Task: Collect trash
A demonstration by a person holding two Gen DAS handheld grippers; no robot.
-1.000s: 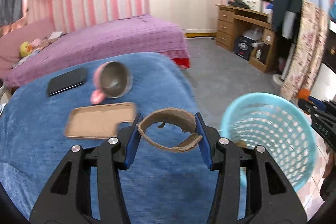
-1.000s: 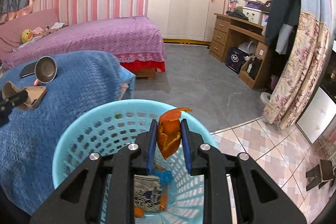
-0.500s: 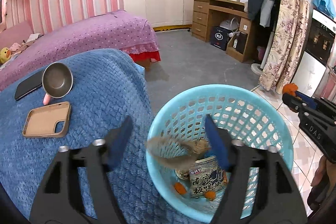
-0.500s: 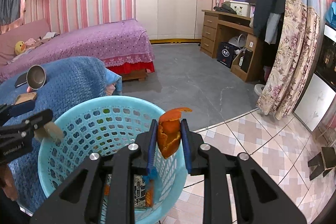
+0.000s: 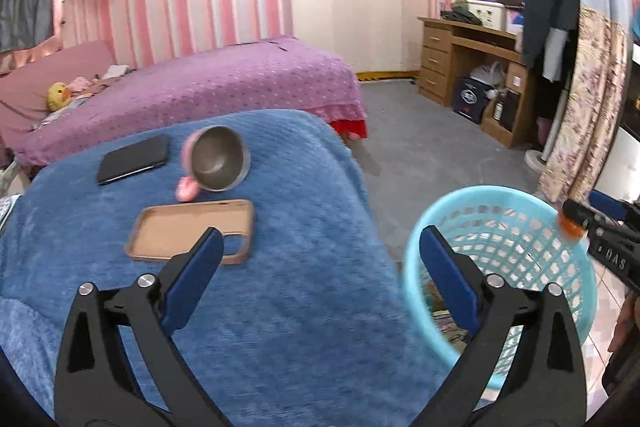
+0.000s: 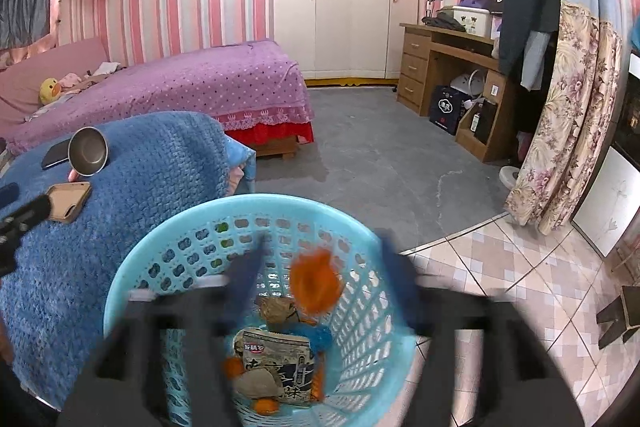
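My left gripper (image 5: 320, 239) hangs over the blue blanket (image 5: 280, 327), its jaws opening wide with nothing between them. To its right stands the light blue basket (image 5: 500, 197). In the right wrist view my right gripper (image 6: 322, 251) is blurred above the basket (image 6: 160, 239). Its jaws are opening, and the orange peel (image 6: 314, 283) is loose between them, clear of both pads. In the basket lie a snack packet (image 6: 276, 363), the brown cardboard ring (image 6: 278, 309) and other orange peels (image 6: 266, 405).
On the blanket lie a metal cup with a pink handle (image 5: 218, 159), a black phone (image 5: 134, 159) and a tan phone case (image 5: 192, 235). Behind is a purple bed (image 5: 200, 87). A wooden desk (image 5: 472, 67) and a floral curtain (image 5: 580, 107) stand at the right.
My left gripper carried the cardboard ring over the basket, opened, dropped it in and swung back over the blanket. My right gripper, shut on the orange peel before, has sprung open.
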